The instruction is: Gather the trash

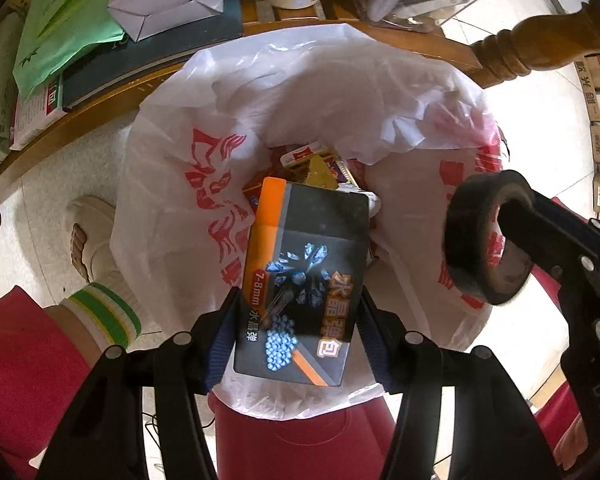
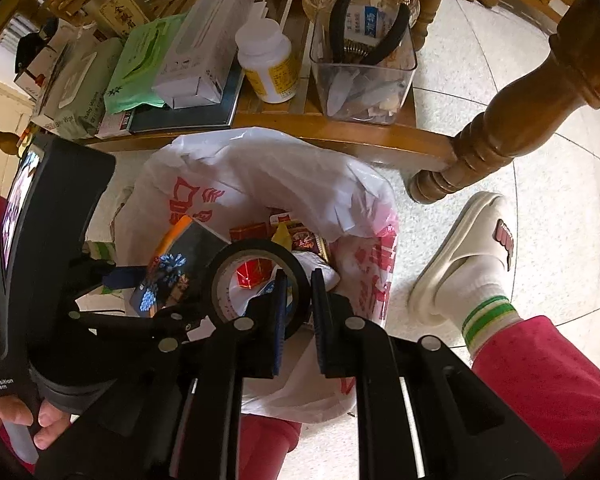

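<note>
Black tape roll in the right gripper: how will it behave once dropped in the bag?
The black tape roll, pinched through its wall by the right gripper, looks rigid and light. Being round, it may roll, though the white plastic bag and clutter would probably stop it.

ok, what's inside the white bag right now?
In the white bag: a red carton, a yellow wrapper and printed packets. The black box and the tape roll, both gripper-held above the opening, cover the rest; the bottom is hidden.

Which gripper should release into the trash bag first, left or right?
Left, probably. Its box hangs squarely over the bag's opening; the right gripper's tape roll sits nearer the rim.
</note>
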Action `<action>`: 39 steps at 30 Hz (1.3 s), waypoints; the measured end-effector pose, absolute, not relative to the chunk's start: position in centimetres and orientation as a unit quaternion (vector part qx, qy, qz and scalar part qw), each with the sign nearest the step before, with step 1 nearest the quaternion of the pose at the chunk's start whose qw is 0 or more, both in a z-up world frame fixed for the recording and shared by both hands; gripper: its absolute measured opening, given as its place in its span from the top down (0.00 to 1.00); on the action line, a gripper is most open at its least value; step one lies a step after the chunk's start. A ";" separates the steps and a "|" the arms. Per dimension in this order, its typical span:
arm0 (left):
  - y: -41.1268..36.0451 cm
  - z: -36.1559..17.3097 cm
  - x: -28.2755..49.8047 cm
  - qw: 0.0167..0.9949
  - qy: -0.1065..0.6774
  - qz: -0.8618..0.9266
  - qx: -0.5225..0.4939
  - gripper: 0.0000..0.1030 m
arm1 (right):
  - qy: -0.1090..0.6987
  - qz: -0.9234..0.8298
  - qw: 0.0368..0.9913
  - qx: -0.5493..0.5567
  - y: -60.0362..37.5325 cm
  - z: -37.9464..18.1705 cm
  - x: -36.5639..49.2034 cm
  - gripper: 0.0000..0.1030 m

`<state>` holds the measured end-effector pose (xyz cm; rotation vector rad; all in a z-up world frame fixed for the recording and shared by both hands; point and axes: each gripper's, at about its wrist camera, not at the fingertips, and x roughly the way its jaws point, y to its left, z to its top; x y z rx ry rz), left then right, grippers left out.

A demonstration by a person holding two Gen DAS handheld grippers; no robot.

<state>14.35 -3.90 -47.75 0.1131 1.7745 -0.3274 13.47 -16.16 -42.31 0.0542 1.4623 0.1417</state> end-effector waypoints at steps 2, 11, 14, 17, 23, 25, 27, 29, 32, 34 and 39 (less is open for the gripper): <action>-3.8 -47.7 14.4 0.618 0.772 -0.143 0.046 0.47 | 0.667 0.067 0.741 0.022 -16.0 -42.4 13.5 0.83; -3.5 -47.4 14.9 0.620 0.773 -0.126 0.045 0.29 | 0.664 0.062 0.744 0.027 -16.2 -42.3 13.8 0.56; -3.6 -47.2 15.0 0.627 0.768 -0.121 0.053 0.28 | 0.664 0.062 0.745 0.026 -16.2 -42.2 13.8 0.56; -3.6 -46.6 15.1 0.631 0.765 -0.119 0.048 0.28 | 0.659 0.060 0.749 0.023 -16.2 -41.9 13.7 0.56; -2.9 -44.4 15.0 0.661 0.742 -0.101 0.043 0.26 | 0.645 0.052 0.762 0.015 -16.3 -40.3 12.8 0.55; -2.6 -43.6 14.8 0.672 0.734 -0.094 0.044 0.25 | 0.638 0.050 0.768 0.015 -16.2 -39.5 12.3 0.54; -2.5 -42.4 14.4 0.686 0.721 -0.089 0.049 0.24 | 0.627 0.051 0.777 0.016 -16.0 -38.3 11.7 0.47; -2.4 -40.9 13.8 0.703 0.704 -0.083 0.062 0.24 | 0.613 0.046 0.789 0.012 -15.8 -37.1 11.1 0.44; -2.4 -38.7 13.1 0.726 0.680 -0.082 0.064 0.24 | 0.589 0.042 0.807 0.020 -15.9 -34.7 10.0 0.42; -2.3 -37.1 12.6 0.739 0.666 -0.082 0.061 0.24 | 0.577 0.037 0.816 0.021 -16.0 -33.5 9.3 0.40; -2.5 -33.0 10.8 0.775 0.624 -0.075 0.062 0.24 | 0.536 0.019 0.843 0.025 -16.2 -29.8 6.7 0.34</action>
